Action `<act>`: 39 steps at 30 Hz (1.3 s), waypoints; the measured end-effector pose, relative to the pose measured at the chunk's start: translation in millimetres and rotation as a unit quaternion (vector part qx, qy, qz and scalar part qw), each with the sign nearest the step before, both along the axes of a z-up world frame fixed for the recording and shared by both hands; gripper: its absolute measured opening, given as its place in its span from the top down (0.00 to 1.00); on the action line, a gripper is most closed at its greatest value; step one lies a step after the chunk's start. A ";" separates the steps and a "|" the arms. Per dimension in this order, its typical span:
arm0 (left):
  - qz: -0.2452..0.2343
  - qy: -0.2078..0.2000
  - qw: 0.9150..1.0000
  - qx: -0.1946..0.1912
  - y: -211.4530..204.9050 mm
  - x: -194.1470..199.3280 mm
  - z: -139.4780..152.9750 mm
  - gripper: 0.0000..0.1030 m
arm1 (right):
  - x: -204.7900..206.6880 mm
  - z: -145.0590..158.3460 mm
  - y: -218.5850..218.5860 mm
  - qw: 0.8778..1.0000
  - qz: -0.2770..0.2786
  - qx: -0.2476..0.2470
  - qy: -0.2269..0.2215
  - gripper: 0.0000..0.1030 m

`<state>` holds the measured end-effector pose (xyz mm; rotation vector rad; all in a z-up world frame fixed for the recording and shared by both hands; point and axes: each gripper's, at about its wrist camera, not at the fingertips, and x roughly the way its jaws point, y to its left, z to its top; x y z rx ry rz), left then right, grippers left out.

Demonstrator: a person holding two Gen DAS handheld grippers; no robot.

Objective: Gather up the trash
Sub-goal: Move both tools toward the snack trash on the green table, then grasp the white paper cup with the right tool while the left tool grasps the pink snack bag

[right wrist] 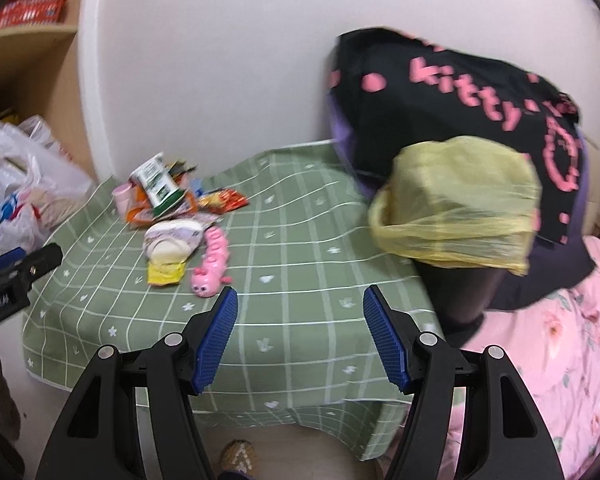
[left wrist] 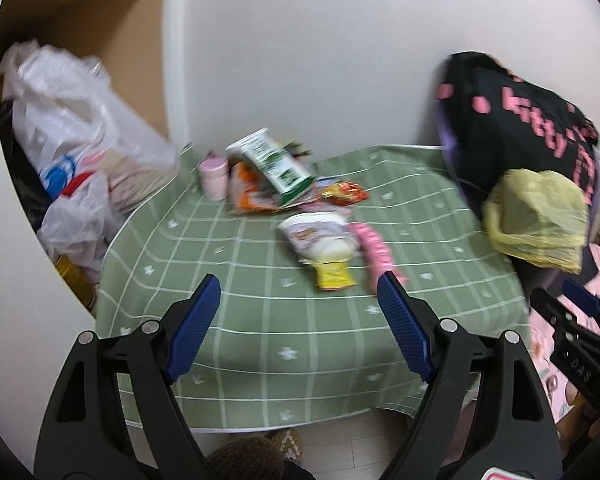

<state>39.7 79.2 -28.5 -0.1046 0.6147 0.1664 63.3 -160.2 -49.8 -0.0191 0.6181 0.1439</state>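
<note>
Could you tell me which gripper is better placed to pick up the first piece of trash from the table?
Left, probably. The open left gripper points at the yellow wrapper, while the open right gripper faces bare tablecloth nearer the yellow bag.

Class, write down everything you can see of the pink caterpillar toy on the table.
The pink caterpillar toy looks like glossy plastic, its body a row of rounded segments. It lies flat on the green checked tablecloth, head with dark eyes toward the camera, tail toward the wrapper pile. It lies right beside the white pouch; contact is unclear. Neither hand-held gripper touches it.

home | bedroom corner | pink floral bedding (right wrist: 560,344) | checked tablecloth (right wrist: 300,248) | shelf (right wrist: 28,36)
</note>
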 end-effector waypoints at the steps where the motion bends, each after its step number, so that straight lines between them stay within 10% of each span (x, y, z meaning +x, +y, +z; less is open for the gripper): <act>1: 0.009 0.003 1.000 -0.003 9.2 4.1 -3.4 0.26 | 6.5 -4.4 7.2 1.000 0.010 -0.003 0.006 0.40; 20: -0.011 0.069 0.994 -0.084 84.4 153.1 -40.4 0.21 | 120.3 -51.9 75.5 0.987 0.145 -0.002 0.074 0.43; 39: 0.044 0.082 0.992 -0.083 130.5 146.6 -61.6 0.21 | 180.4 -68.0 175.0 0.966 0.236 0.000 0.109 0.51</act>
